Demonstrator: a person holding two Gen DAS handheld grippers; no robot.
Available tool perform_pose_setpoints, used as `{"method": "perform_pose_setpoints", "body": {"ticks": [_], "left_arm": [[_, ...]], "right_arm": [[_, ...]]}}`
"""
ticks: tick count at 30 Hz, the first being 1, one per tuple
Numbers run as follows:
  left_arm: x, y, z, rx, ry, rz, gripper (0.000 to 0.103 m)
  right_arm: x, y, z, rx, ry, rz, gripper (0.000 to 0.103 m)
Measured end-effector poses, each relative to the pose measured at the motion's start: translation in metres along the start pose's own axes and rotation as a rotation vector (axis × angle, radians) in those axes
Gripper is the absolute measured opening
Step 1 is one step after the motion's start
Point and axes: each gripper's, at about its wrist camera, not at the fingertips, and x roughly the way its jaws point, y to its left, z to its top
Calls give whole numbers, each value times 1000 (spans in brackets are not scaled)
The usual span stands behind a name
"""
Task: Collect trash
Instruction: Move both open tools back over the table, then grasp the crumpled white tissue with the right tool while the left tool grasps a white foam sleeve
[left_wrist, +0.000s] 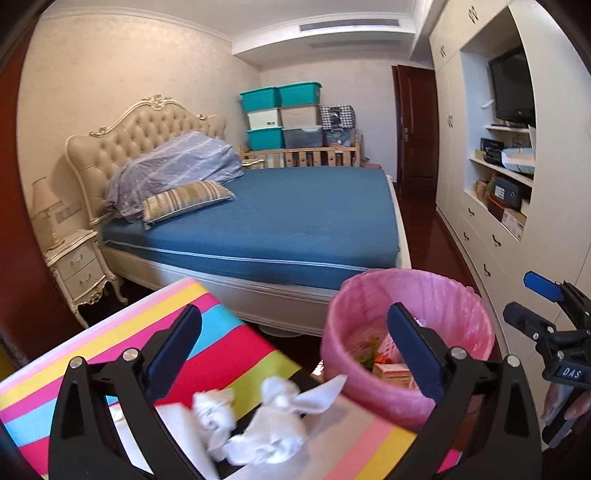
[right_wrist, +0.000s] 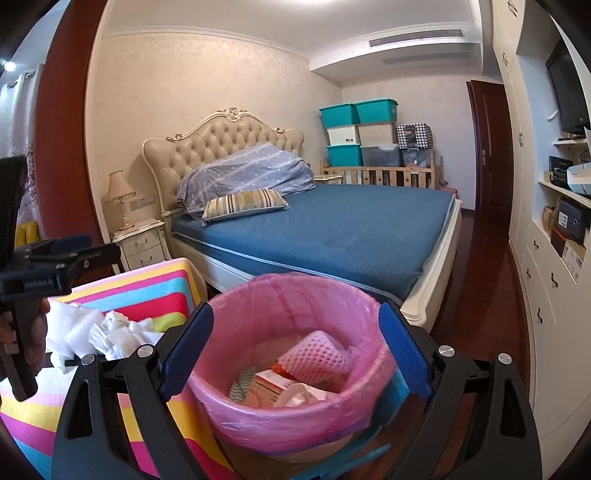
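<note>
Crumpled white tissues (left_wrist: 258, 424) lie on a striped, many-coloured table (left_wrist: 207, 354); they also show in the right wrist view (right_wrist: 107, 332). My left gripper (left_wrist: 295, 332) is open and empty, just above and in front of the tissues. A bin with a pink liner (right_wrist: 288, 369) stands right of the table and holds a pink foam net (right_wrist: 317, 354) and a small carton (right_wrist: 269, 384). My right gripper (right_wrist: 297, 325) is open and empty above the bin. The bin also shows in the left wrist view (left_wrist: 406, 332), with the right gripper (left_wrist: 532, 306) at the far right.
A bed with a blue cover (left_wrist: 295, 218) stands behind the table and bin. A white nightstand (left_wrist: 77, 266) with a lamp is at the left. White built-in cabinets and shelves (left_wrist: 517, 206) line the right side above dark red floor (right_wrist: 480, 295).
</note>
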Motion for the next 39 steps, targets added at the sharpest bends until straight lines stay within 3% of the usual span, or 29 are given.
{"method": "perform_pose_setpoints", "body": {"ticks": [5, 10, 16, 18, 22, 28, 39], "left_arm": [[-30, 36, -16, -33, -26, 72, 98], [-70, 83, -41, -39, -60, 208, 98], [-109, 139, -79, -60, -41, 377, 98], [-119, 152, -91, -89, -31, 403, 98], [-136, 175, -114, -163, -17, 426, 98], [-151, 179, -138, -204, -8, 438, 98], [-154, 177, -158, -259, -32, 404, 98]], "right_arm": [[5, 28, -3, -3, 29, 36, 85], [16, 65, -11, -20, 67, 81, 85], [35, 120, -25, -76, 114, 131, 85], [41, 138, -30, -97, 132, 141, 85], [50, 170, -32, -169, 170, 134, 85], [72, 199, -35, -189, 248, 115, 85], [100, 217, -46, -212, 349, 53, 85]]}}
